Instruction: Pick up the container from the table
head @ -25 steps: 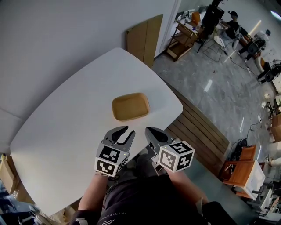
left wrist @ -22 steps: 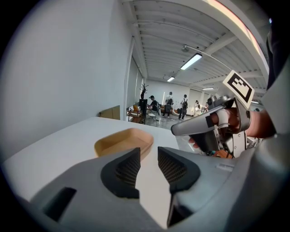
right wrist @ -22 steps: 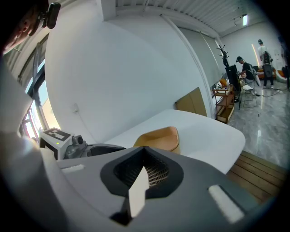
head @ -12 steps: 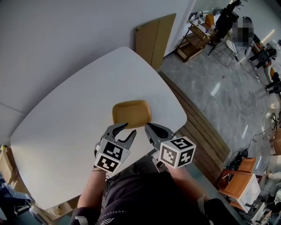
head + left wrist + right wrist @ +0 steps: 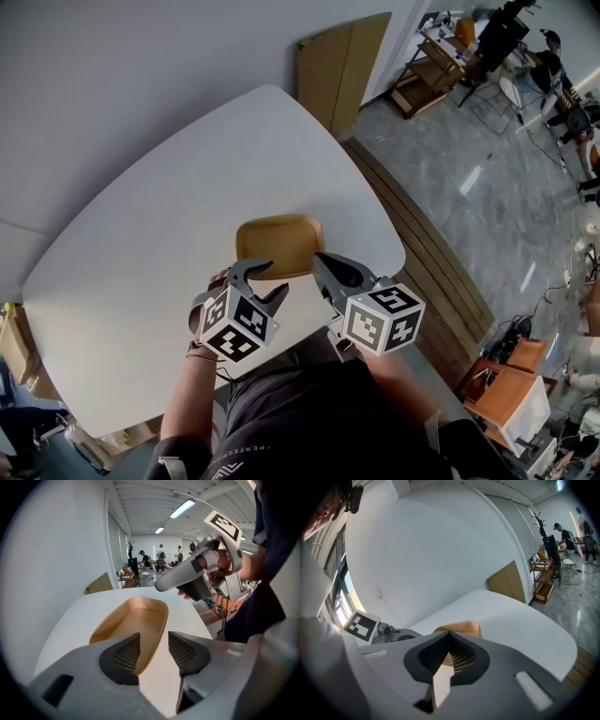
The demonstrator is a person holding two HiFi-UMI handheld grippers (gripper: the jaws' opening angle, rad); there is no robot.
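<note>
On the table (image 5: 141,281), container (image 5: 278,242) lies crosswise (left gripper (image 5: 274,278), jaws just opened wide, straddles its rim).

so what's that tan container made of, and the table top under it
The tan container: probably moulded plastic, though bamboo fibre is possible; even tan colour, rounded seamless walls, soft matte sheen. The table: smooth white top, likely laminate or painted board; uniform, no grain.

Table (image 5: 141,253) free beyond container (image 5: 278,246); right gripper (image 5: 321,261) alongside
</note>
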